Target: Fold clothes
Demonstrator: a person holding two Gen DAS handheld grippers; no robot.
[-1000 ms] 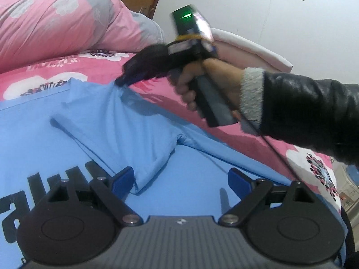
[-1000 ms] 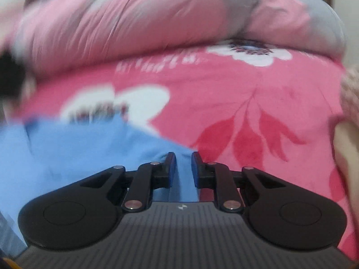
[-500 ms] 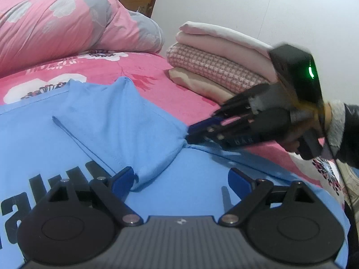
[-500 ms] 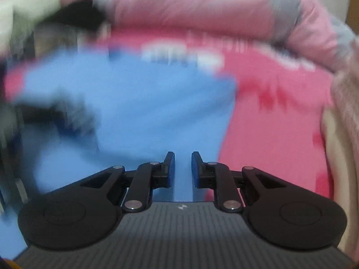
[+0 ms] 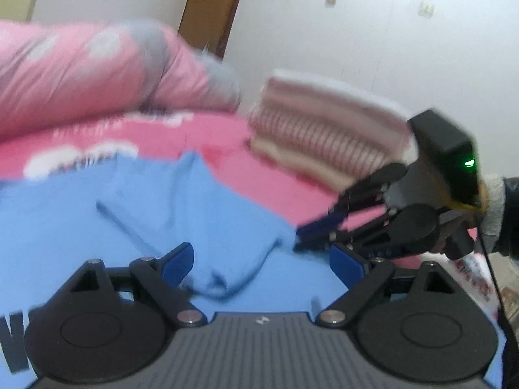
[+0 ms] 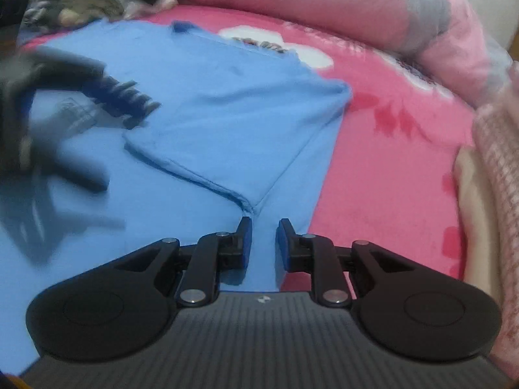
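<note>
A light blue T-shirt (image 5: 194, 210) (image 6: 227, 103) with black print lies spread on the pink floral bedsheet (image 6: 389, 162). Its right sleeve (image 6: 233, 129) is folded inward over the body. My left gripper (image 5: 261, 256) hovers wide open over the sleeve's hem, holding nothing; in the right wrist view it is a dark blur (image 6: 100, 129) at the left. My right gripper (image 6: 263, 227) points down at the shirt's side edge just below the armpit seam. Its pads stand a narrow gap apart with blue cloth showing between them. In the left wrist view its tips (image 5: 300, 243) sit at the armpit.
A stack of folded pink and cream clothes (image 5: 324, 136) (image 6: 496, 162) sits on the bed to the right of the shirt. A rolled pink and grey duvet (image 5: 81, 77) (image 6: 324, 0) lies along the back. A dark-sleeved arm (image 5: 506, 214) holds the right gripper.
My right gripper has swung from the shirt's far shoulder down to its right side edge at the armpit. The sleeve stays folded over the body. My left gripper has tilted up slightly.
</note>
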